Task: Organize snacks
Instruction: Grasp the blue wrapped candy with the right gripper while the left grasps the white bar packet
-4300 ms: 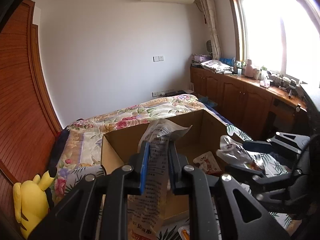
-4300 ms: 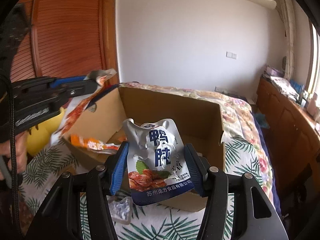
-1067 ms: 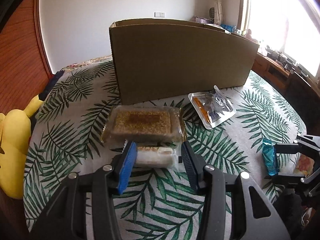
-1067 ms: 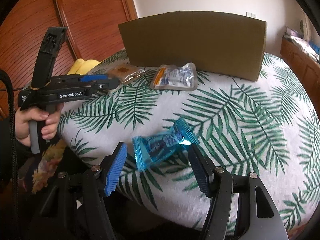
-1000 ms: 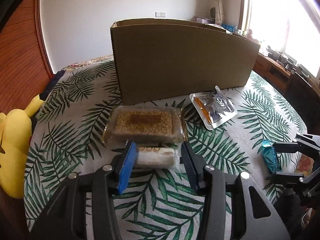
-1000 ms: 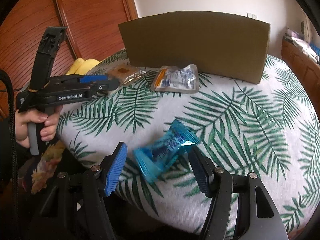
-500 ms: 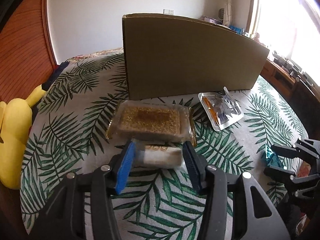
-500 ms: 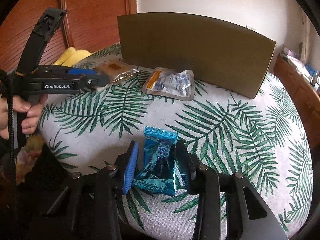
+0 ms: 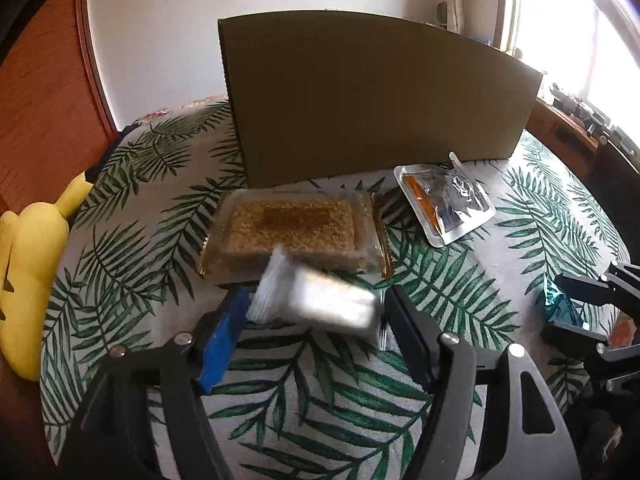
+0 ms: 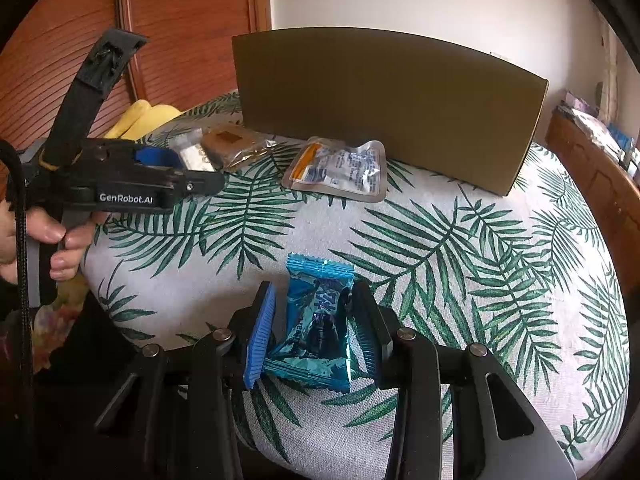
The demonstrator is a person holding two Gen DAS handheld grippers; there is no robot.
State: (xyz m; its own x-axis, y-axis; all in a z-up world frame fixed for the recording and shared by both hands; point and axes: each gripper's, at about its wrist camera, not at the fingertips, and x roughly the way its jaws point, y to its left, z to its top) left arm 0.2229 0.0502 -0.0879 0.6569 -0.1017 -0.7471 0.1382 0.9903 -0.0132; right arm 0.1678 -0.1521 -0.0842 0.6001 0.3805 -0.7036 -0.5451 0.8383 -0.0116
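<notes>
A white snack bar (image 9: 320,304), blurred and tilted, sits between the left gripper (image 9: 314,330) fingers, which pinch its ends. Just beyond lies a brown cereal pack (image 9: 292,232); a silver pouch (image 9: 446,208) lies to its right, before the cardboard box (image 9: 376,92). The right gripper (image 10: 316,332) clamps a blue candy wrapper (image 10: 318,320) near the leaf-print cloth (image 10: 480,264) edge.

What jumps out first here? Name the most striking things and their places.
The tall brown cardboard box stands at the back of the palm-leaf cloth, filling the middle of both views. Close up, the right gripper has its jaws around a shiny blue candy wrapper near the cloth's front edge. The left gripper brackets a blurred white packet, just in front of a clear-wrapped brown cake.
</notes>
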